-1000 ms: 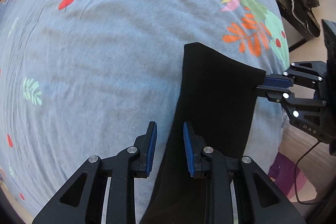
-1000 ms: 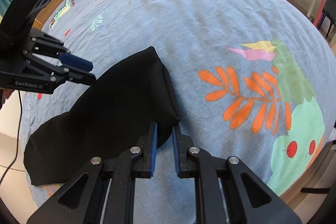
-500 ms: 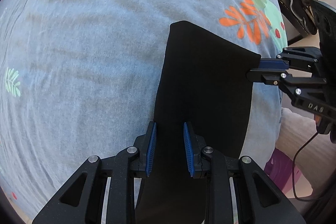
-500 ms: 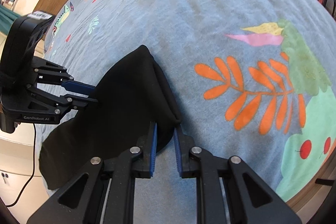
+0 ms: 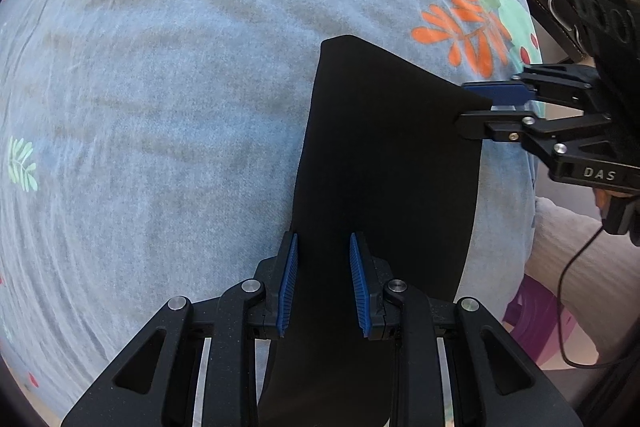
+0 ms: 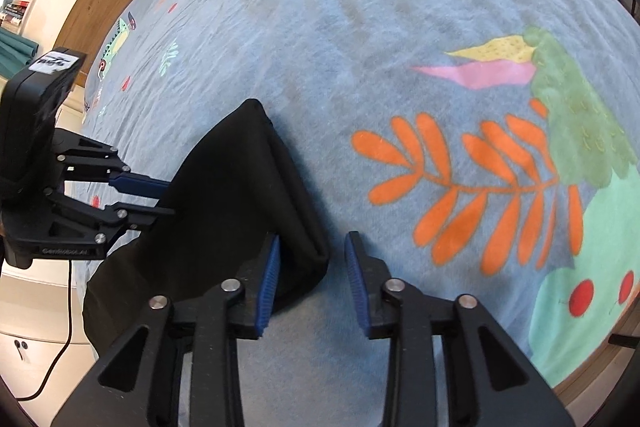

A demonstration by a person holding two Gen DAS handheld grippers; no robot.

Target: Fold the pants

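Since a second ago, right tool (image 6: pixel 310 275) jaws opening, corner of folded black fabric pants (image 5: pixel 384 163) loose between them. Blue printed bedsheet (image 5: pixel 160 107) underneath; pants' long axis runs away from left tool (image 5: pixel 323 283), which pinches their near end.

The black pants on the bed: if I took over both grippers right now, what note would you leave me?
Left gripper: jaws closed on the pants.
Right gripper: jaws opening, the folded corner sits between them, not pinched.
Pants: lying doubled over on the blue bedspread.
Done: one fold seems laid down.
Left: probably free both grippers, then fold again and smooth.
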